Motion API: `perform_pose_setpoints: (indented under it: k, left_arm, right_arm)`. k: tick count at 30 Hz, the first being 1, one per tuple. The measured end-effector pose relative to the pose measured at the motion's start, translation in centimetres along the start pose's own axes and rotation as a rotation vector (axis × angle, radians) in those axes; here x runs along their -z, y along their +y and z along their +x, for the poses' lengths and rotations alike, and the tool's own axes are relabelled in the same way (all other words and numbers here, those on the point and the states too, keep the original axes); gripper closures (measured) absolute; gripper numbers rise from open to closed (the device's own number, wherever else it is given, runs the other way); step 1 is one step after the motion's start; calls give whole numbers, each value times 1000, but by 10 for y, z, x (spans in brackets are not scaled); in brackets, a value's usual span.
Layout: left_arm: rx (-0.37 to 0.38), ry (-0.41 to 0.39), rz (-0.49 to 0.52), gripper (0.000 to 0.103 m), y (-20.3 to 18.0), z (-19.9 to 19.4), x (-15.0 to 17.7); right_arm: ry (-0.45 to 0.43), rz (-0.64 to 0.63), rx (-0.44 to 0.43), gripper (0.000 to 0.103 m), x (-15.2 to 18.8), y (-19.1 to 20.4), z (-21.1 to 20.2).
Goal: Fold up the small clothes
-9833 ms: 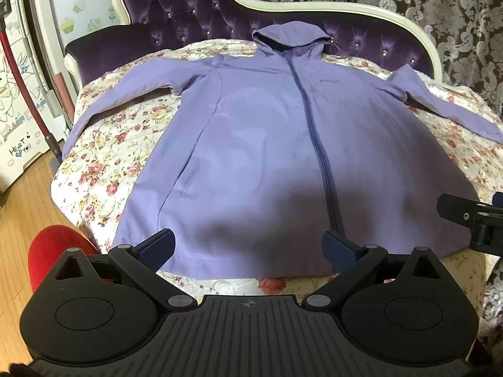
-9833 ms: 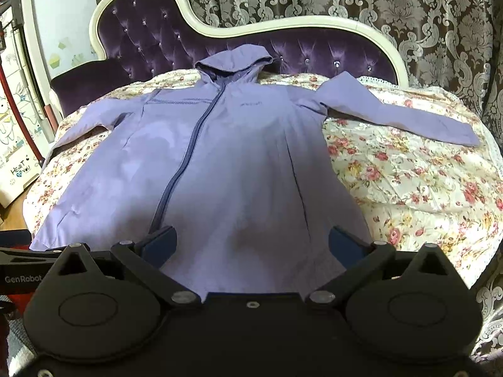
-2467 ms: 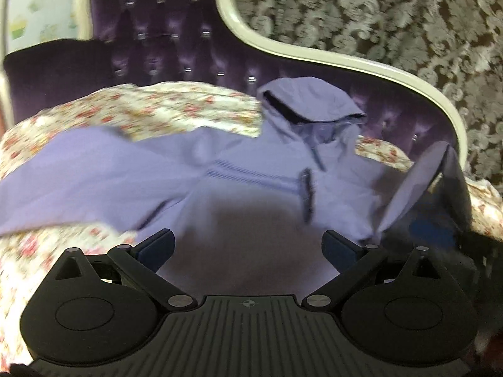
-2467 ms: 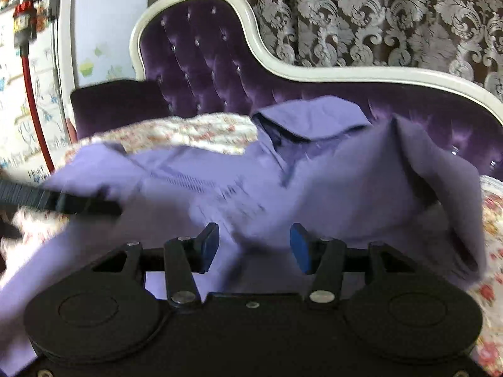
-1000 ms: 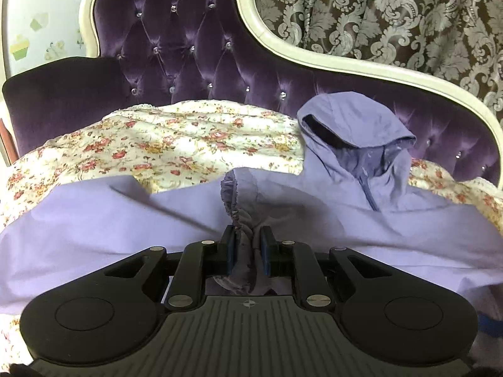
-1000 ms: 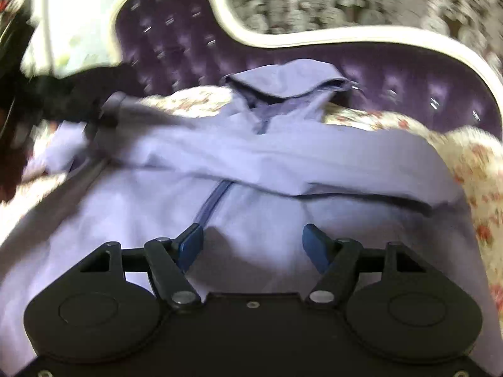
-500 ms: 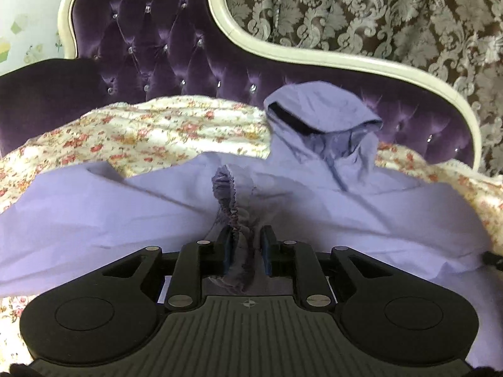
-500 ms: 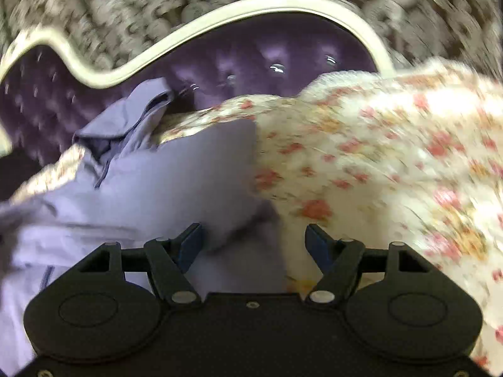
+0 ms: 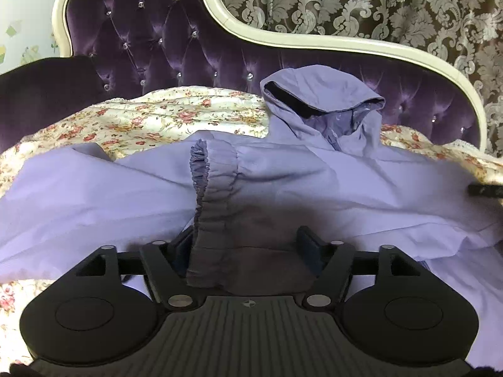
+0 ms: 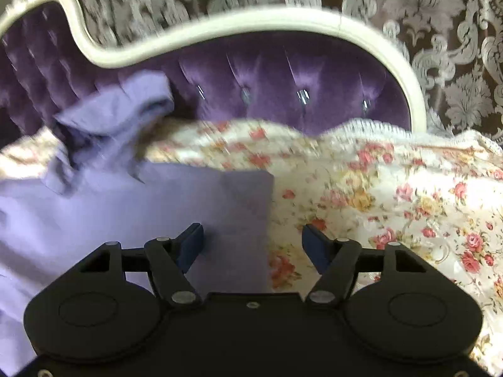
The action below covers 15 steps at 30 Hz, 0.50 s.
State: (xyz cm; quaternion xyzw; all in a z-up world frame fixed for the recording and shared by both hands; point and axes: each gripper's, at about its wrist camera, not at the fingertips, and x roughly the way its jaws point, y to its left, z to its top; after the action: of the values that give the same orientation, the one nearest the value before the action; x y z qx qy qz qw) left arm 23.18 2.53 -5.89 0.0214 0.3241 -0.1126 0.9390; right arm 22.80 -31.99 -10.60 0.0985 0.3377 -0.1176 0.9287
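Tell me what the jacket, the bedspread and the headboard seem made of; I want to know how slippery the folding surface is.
Jacket: thin, smooth woven cloth, probably synthetic; sharp creases, gathered elastic cuff.
Bedspread: matte printed cloth, possibly cotton; floral pattern, lace edge.
Headboard: shiny purple velvet-like padding with buttons, glossy cream frame.

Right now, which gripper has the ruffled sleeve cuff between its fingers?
The left gripper: the cuff sits between its open fingers. The right gripper is open over the flat jacket.
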Motion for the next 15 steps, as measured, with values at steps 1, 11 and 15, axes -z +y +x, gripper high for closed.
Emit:
perform_pose_setpoints:
  k: [1,11,15]
  left_arm:
    - [7,-3,-11,32,2,1,1]
    - [6,-58,-158,29,28,-7,-19]
    - [-137,18,-160,28,34,12,-33]
  right_arm:
    - [22,3,13,33,3,-2,6]
    - [5,41,56,31,8,-9,9]
    - [9,38,88,26,6,-12,9]
